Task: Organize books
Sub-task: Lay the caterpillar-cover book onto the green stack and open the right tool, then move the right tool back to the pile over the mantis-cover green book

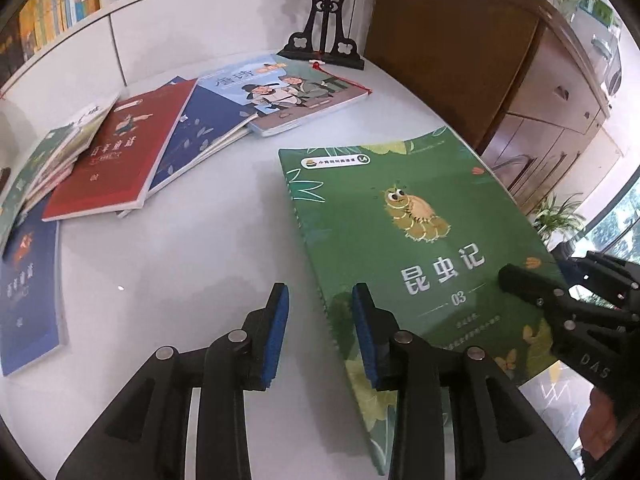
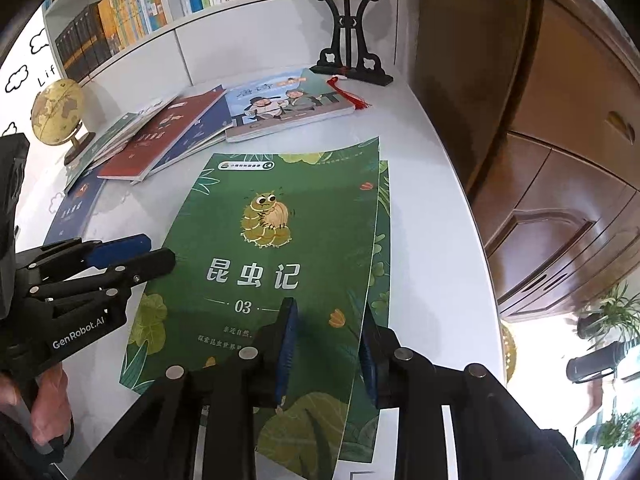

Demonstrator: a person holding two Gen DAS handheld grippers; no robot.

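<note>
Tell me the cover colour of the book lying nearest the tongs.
Green, with leaf patterns and a yellow cartoon insect: the green book. Right wrist view shows it best.

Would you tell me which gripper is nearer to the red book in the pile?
Left. The left gripper straddles the green book's left edge, on the side facing the red book; the right gripper sits at that book's far, right edge.

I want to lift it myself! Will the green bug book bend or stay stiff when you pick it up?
Probably bendy: the green bug book is thin, and its cover edge curls up off the page beneath beside the right claw. It likely slides easily on the smooth white table. It looks light.
</note>
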